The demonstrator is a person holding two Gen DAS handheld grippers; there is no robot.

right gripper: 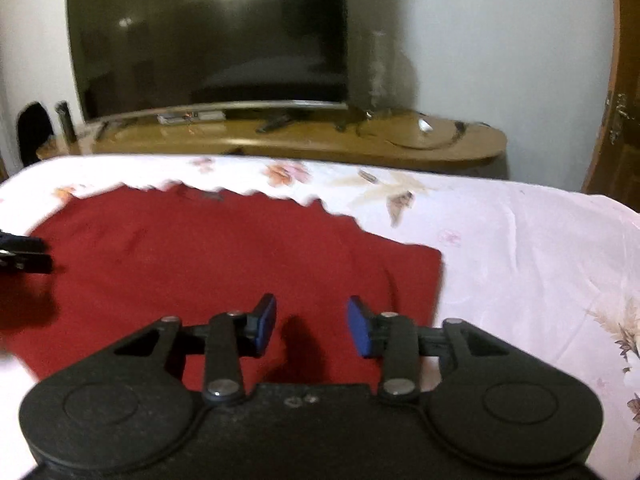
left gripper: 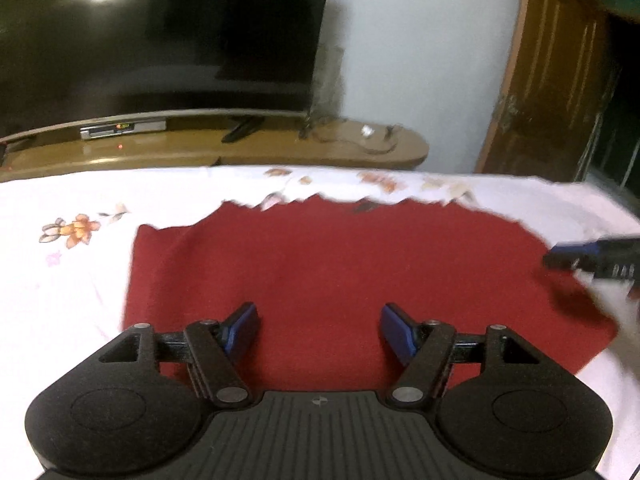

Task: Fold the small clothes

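Observation:
A dark red garment lies flat on the white flowered bed sheet; it also shows in the right wrist view. My left gripper is open and empty, just above the garment's near edge, toward its left half. My right gripper is open and empty above the garment's near right part. The right gripper's blue-padded tip shows at the right edge of the left wrist view. The left gripper's tip shows at the left edge of the right wrist view.
Beyond the bed's far edge stands a wooden TV bench with a large dark television, a set-top box and small items. A wooden door is at the far right. The flowered sheet extends right of the garment.

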